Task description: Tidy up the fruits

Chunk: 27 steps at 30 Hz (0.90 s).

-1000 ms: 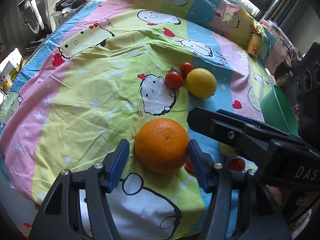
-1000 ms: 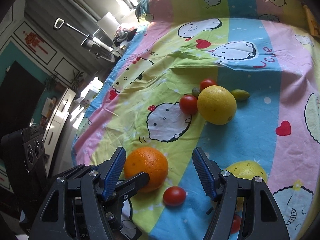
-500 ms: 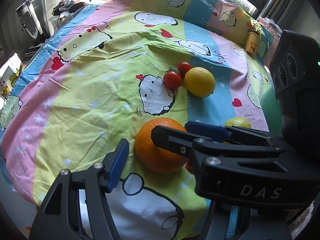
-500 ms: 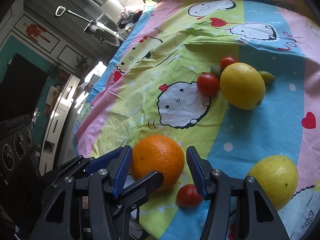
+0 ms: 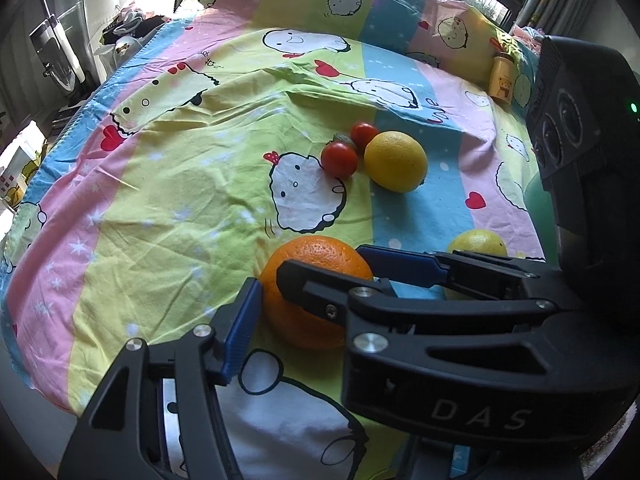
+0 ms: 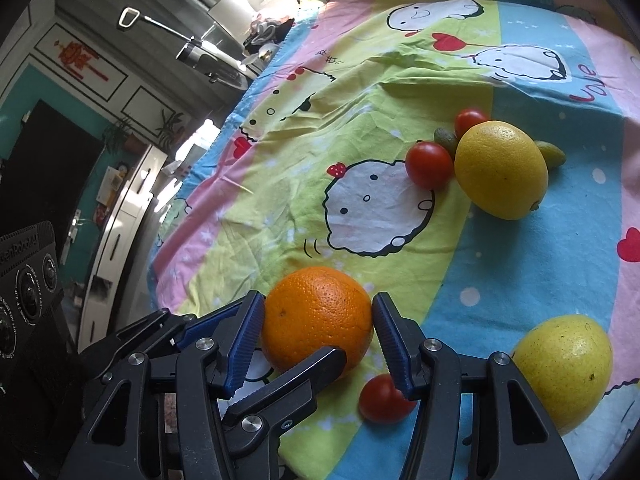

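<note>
While the orange (image 6: 318, 320) sits on the bed (image 6: 500, 264) at six o'clock, the right hand-held gripper (image 6: 319, 338) brackets it, pads touching or nearly so, likely for lifting; the left hand-held gripper (image 5: 304, 312) stands apart alongside.

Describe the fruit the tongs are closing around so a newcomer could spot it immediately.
Start at the cartoon-print bedsheet and find the near edge, where both tongs meet. Between the right tongs sits the orange. It is the only deep orange, pebbly-skinned fruit; its neighbours are yellow citrus or small red tomatoes.
</note>
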Each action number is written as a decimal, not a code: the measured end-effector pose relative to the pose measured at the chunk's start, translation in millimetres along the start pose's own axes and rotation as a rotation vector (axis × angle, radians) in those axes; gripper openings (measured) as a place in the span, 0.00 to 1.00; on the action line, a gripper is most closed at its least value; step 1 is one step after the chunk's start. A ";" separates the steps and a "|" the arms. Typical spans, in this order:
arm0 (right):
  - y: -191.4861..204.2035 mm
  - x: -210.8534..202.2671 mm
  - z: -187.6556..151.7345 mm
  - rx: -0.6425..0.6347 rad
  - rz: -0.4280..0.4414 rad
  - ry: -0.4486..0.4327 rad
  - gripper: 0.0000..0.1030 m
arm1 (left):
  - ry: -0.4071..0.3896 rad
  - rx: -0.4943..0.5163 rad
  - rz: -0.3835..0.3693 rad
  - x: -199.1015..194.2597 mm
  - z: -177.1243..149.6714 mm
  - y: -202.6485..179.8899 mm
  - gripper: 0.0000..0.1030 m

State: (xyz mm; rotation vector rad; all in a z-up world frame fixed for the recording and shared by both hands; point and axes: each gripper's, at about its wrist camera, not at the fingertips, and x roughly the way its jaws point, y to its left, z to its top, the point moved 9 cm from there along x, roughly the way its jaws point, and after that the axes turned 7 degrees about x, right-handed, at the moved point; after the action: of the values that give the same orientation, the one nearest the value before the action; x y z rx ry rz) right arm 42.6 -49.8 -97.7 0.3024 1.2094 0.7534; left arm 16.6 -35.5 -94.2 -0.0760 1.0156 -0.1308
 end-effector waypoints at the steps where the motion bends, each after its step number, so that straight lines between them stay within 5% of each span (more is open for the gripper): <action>1: 0.3 -1.3 -0.1 -0.004 -0.005 -0.005 0.56 | 0.003 0.001 -0.004 -0.3 0.1 -1.1 0.54; 27: -23.9 -110.4 30.3 0.051 -0.019 -0.285 0.54 | -0.150 0.186 -0.026 -43.0 57.5 -85.1 0.54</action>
State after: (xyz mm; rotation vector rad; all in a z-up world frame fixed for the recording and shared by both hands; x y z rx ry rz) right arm 62.3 -135.5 -20.5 0.4256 0.9612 0.6392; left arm 36.9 -113.4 -17.1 0.0700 0.8488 -0.2396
